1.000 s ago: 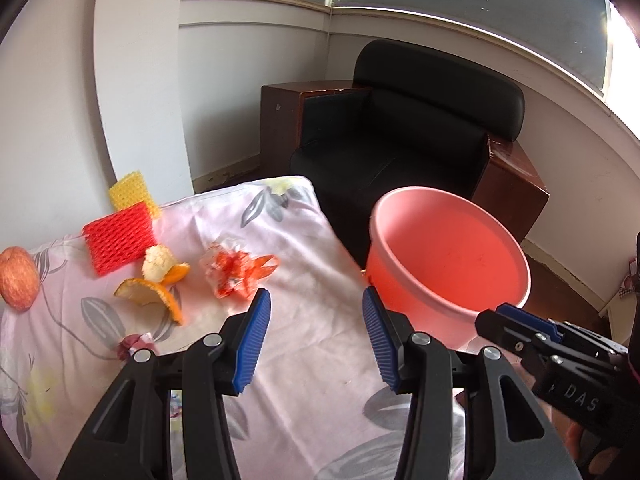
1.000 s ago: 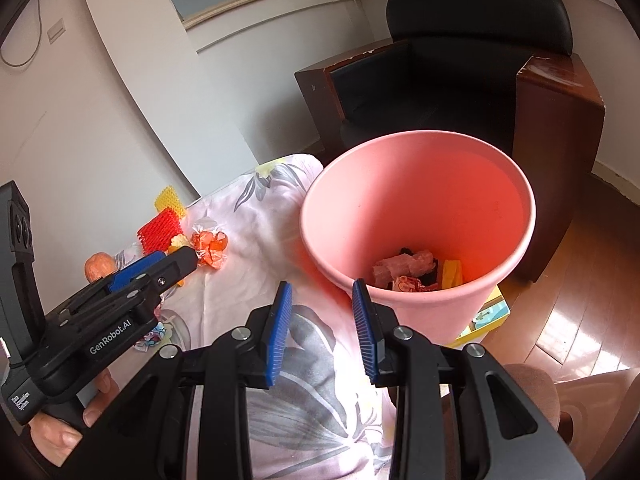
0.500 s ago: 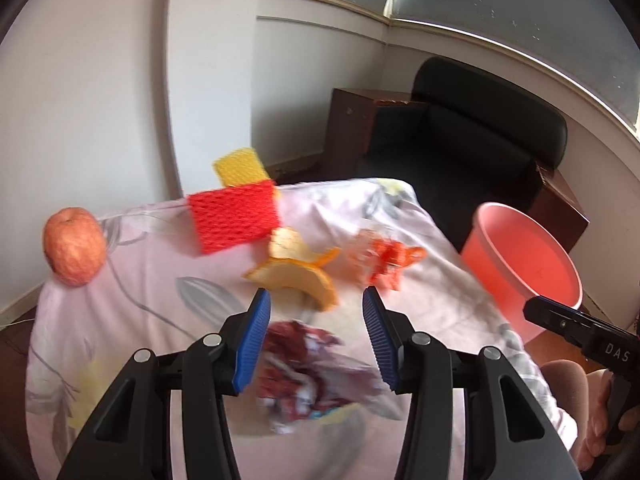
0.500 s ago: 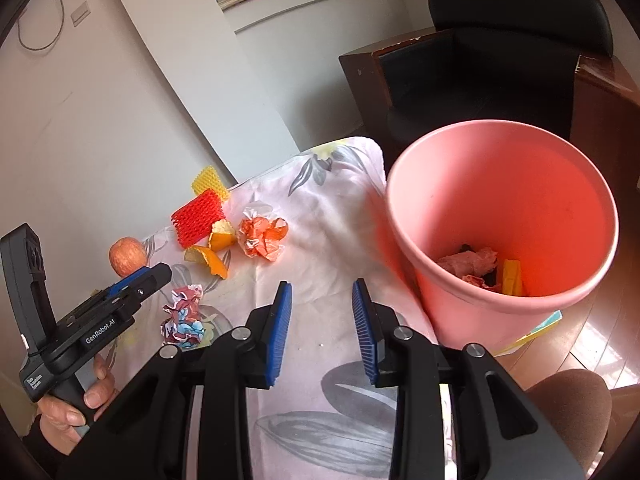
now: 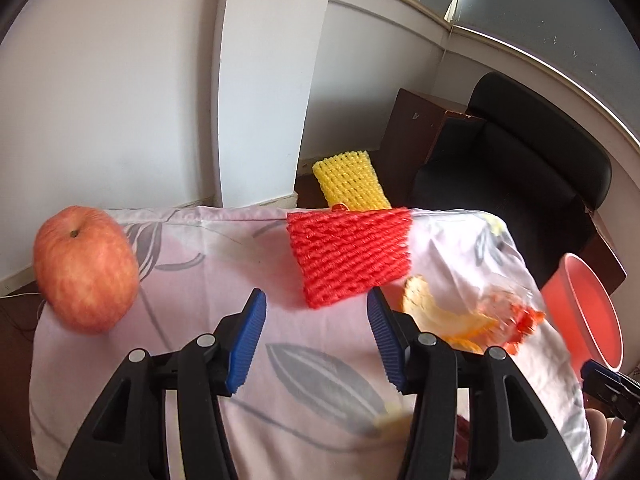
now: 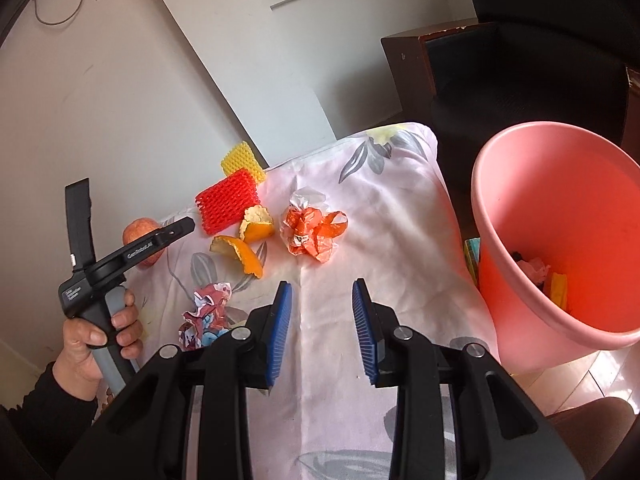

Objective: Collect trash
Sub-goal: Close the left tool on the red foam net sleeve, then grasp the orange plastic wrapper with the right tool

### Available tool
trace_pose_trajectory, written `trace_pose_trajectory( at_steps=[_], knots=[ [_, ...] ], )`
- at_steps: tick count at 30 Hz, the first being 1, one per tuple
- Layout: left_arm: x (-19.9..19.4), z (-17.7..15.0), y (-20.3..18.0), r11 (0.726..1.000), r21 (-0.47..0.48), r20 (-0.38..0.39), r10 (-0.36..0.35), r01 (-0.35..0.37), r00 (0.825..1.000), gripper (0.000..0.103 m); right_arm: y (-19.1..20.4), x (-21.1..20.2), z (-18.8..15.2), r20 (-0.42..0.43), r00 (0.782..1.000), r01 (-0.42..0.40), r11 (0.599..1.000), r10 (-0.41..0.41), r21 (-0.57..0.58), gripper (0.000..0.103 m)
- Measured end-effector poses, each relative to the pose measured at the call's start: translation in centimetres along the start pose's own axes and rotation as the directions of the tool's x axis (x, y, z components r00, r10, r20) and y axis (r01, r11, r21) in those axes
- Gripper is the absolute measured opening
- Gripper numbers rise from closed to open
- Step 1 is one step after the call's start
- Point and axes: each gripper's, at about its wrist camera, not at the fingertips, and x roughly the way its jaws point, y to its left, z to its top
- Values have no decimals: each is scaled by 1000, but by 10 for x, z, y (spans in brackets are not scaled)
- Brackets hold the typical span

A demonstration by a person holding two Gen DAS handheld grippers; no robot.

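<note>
Hovering above the flowered tablecloth [image 5: 192,280], the left gripper [image 5: 316,334] has its blue-padded jaws spread wide with nothing between them, and the near edge of the red foam net [image 5: 350,254] sits just beyond the gap. Behind that net a yellow foam net [image 5: 350,180] hangs off the far edge of the table. A whole apple [image 5: 86,268] rests near the far left corner, apart from the rest. To the right of the red net lie curled orange peels [image 5: 440,314], and past them a crumpled clear-and-orange plastic bag [image 5: 514,312], blurred in this view. The pink bin [image 5: 588,312] shows at the right edge, off the table.

From the right wrist view, the right gripper [image 6: 322,330] is also released, jaws parted over bare cloth near the table's middle. Ahead of it the plastic bag [image 6: 310,232] lies well apart from the fingers, with the orange peels [image 6: 250,240] to its left and the red net [image 6: 226,202] and yellow net [image 6: 242,160] further back. A crumpled red-and-blue wrapper [image 6: 206,312] lies just left of the right gripper's left finger. The person's left hand [image 6: 102,330] grips the handle of the left gripper [image 6: 176,230], which partly hides the apple [image 6: 140,236]. The bin [image 6: 560,240] stands beside the table on the right, tilted toward the camera, with a few scraps of pink and yellow trash at its bottom
</note>
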Motion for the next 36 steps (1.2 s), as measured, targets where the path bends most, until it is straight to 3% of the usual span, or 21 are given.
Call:
trace_pose_trajectory(
  at_steps=[3,5,7,8,10,13,20,30,36],
  knots=[
    [18,5,2,1000,-7,-15,-18,18,1000,52,-1,4,3,-3,1000,1,1000,-1,-3,33],
    [30,8,3,999,-15,-28,-30,29,999,52,-2,6,6,0,1000,-2,1000,2,-3,42],
    [37,8,2,999,-26,-40,-45,44,998,49,-2,7,9,4,1000,-2,1000,2,-7,43],
    [41,9,2,998,-32,-52,-58,57,997,45,-2,8,11,6,1000,-2,1000,2,-10,43],
    [44,9,2,995,-56,-61,-80,77,995,22,-1,10,15,10,1000,-1,1000,1,-22,43],
    [43,8,3,992,-75,-64,-108,103,992,8,1,13,21,18,1000,-4,999,5,-39,43],
    [13,-2,-3,989,-58,-25,-138,136,990,4,8,29,35,1,1000,-17,995,17,-94,43],
    [-40,-16,2,991,-51,42,-125,127,991,4,17,70,53,-49,999,-12,986,4,-166,48],
    [-43,-27,5,993,-56,10,-107,108,994,4,13,93,51,-107,994,-39,985,21,-166,48]
  ],
)
